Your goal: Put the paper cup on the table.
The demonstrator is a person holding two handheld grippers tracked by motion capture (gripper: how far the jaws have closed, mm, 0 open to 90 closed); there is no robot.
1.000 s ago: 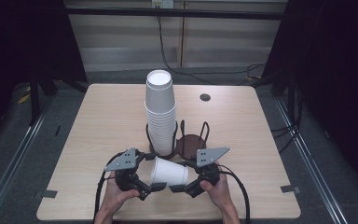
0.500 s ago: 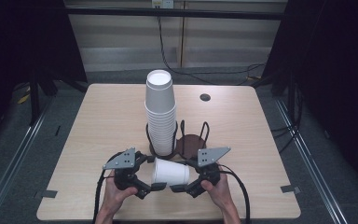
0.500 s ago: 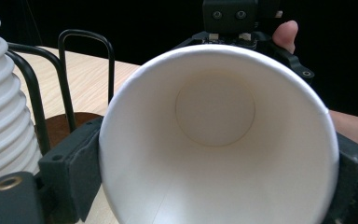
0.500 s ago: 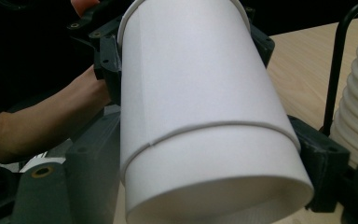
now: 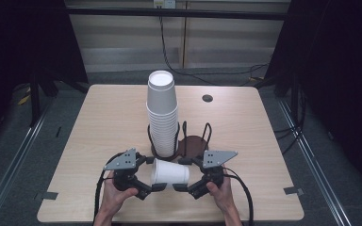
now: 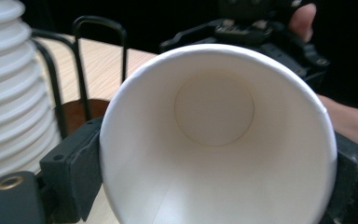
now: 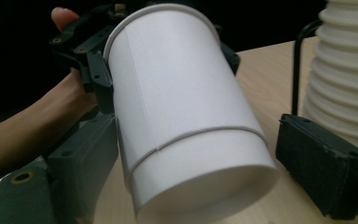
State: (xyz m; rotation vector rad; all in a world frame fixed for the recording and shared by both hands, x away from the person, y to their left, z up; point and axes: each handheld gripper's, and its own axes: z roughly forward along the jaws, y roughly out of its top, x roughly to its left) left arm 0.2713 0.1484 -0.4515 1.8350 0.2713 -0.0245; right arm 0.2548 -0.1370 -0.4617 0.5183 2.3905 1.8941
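A single white paper cup lies on its side just above the table's front, held between both grippers. My left gripper is shut on the cup's rim. In the left gripper view I look straight into the cup's mouth, with a jaw pressed against each side. My right gripper stands open around the cup's base. In the right gripper view one jaw touches the cup, while the other stands a little off it.
A tall stack of white cups stands in a black wire holder with a brown base, just behind the grippers. The wooden table has a small round hole at its far right. Dark curtains surround it.
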